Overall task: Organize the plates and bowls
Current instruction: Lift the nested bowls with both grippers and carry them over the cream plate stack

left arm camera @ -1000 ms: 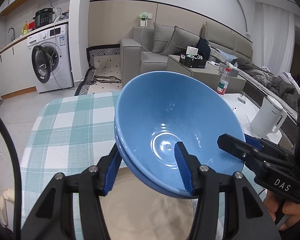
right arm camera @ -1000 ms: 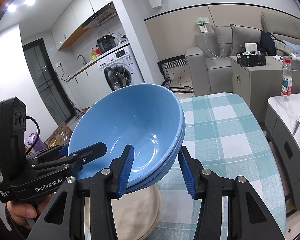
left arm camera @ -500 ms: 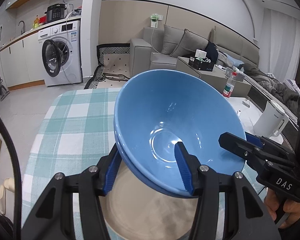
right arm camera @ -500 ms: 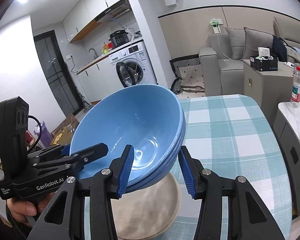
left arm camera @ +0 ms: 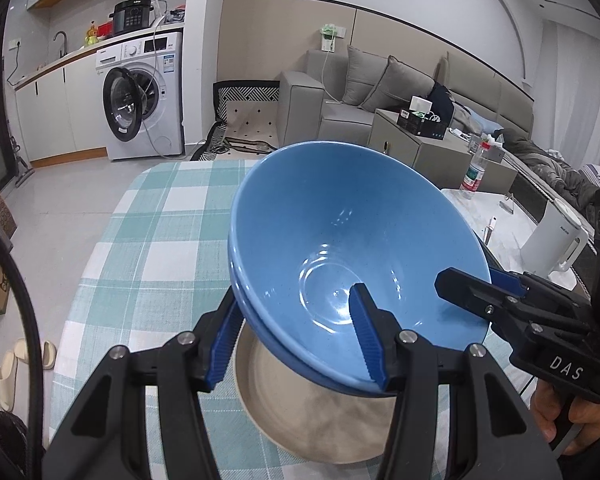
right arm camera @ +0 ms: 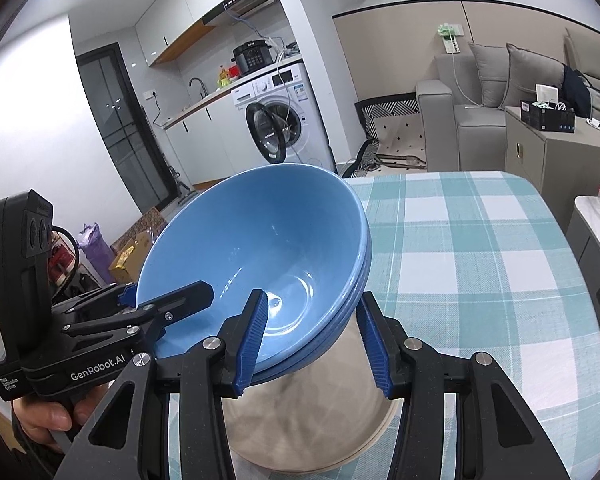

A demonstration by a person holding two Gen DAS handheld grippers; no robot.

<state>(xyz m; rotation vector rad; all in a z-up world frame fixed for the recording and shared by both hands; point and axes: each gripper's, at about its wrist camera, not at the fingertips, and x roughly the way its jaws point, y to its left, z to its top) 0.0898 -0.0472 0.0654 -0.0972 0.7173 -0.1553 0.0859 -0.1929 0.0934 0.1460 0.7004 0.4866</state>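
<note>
A stack of blue bowls (left arm camera: 340, 248) hangs in the air, nested and held from both sides. My left gripper (left arm camera: 296, 336) is shut on the near rim, one finger inside and one outside. My right gripper (right arm camera: 312, 344) is shut on the opposite rim of the blue bowls (right arm camera: 260, 256) the same way. A beige plate (left arm camera: 316, 412) lies on the table right under the bowls; it also shows in the right wrist view (right arm camera: 300, 416). Each gripper shows in the other's view, the right gripper (left arm camera: 512, 308) and the left gripper (right arm camera: 112, 328).
The table has a green and white checked cloth (left arm camera: 156, 220), also seen in the right wrist view (right arm camera: 480, 264). A white kettle (left arm camera: 552, 244) and a water bottle (left arm camera: 474, 176) stand on a marble counter to the right. A washing machine (left arm camera: 140, 100) and a sofa (left arm camera: 356, 100) are beyond.
Both grippers have lifted the bowl stack and carried it back toward me. More of the beige plate below has come into view.
</note>
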